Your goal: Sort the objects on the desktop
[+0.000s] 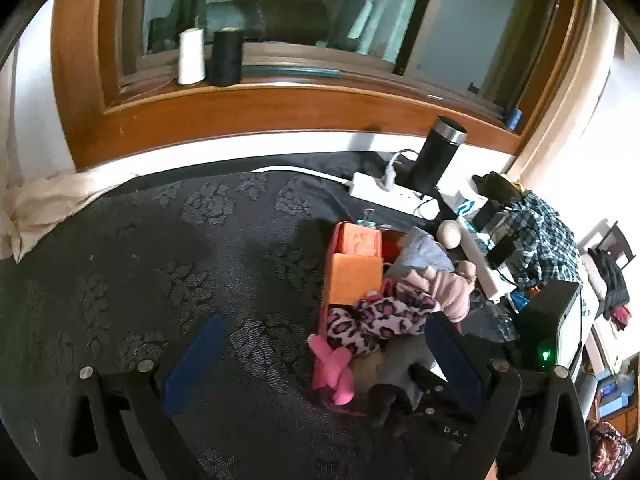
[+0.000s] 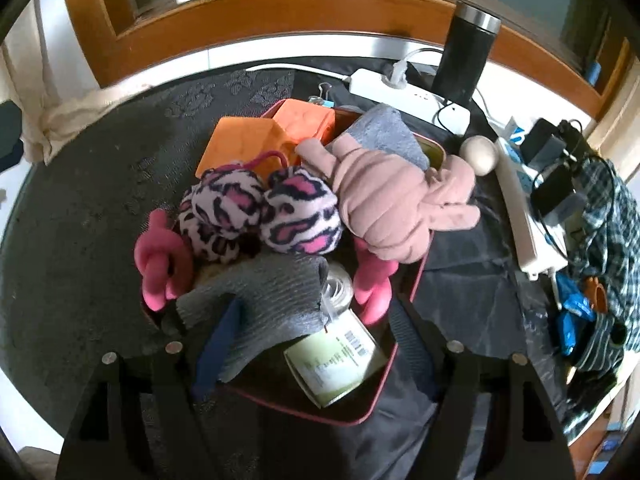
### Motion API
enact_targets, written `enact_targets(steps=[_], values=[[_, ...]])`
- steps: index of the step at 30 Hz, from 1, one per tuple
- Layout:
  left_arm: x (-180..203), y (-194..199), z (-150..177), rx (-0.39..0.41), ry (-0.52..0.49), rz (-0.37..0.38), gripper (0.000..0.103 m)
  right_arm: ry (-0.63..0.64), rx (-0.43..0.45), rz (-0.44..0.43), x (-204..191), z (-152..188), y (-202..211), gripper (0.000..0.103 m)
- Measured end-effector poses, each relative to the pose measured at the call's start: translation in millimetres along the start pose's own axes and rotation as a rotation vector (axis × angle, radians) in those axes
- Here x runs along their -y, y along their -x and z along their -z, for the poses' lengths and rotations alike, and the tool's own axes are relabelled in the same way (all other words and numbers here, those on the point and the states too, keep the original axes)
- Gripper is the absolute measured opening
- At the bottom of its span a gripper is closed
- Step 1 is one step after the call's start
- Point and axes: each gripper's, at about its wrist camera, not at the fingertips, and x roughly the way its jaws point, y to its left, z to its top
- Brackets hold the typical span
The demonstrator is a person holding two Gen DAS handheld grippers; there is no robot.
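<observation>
Grey knit glove [image 2: 256, 296] is pinched by the right hand-held gripper [image 2: 316, 344] above the overfull tin [image 2: 384, 396]; dropping it could topple the pink glove [image 2: 380, 200] beside it. Left hand-held gripper [image 1: 320, 364] is spread, empty.

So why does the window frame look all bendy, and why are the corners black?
Left wrist view: the fisheye lens bows the wooden window frame and blackens the corners. Right wrist view: same curving, daylight glares on the white wall strip, and the edges look blurry.

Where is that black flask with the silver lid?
In both views the black flask stands upright at the table's far right, touching the white power strip, below the wooden window frame.
</observation>
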Motion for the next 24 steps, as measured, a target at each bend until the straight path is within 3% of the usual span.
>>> enact_targets(steps=[8, 12, 16, 19, 22, 24], values=[[34.8, 19.2, -6.7, 0.086, -0.118, -0.043, 0.102, -0.228, 0.115, -0.047, 47.5, 12.9, 60.4, 0.08], [49.2, 30.6, -14.1, 0.108, -0.131, -0.017, 0.102, -0.295, 0.192, 0.021, 56.1, 14.6, 94.5, 0.081], [60.9, 47.3, -22.5, 0.148, -0.138, -0.019, 0.102, -0.352, 0.326, 0.048, 63.9, 15.7, 129.6, 0.083], [66.3, 61.1, -28.1, 0.186, -0.133, -0.052, 0.102, -0.383, 0.402, 0.06, 69.4, 16.2, 148.6, 0.087], [68.4, 69.7, -32.2, 0.199, -0.123, -0.082, 0.102, -0.433, 0.434, 0.067, 75.5, 19.0, 152.5, 0.103], [67.9, 71.3, -32.9, 0.192, -0.116, -0.081, 0.102, -0.459, 0.43, 0.055, 79.6, 20.8, 151.2, 0.103]])
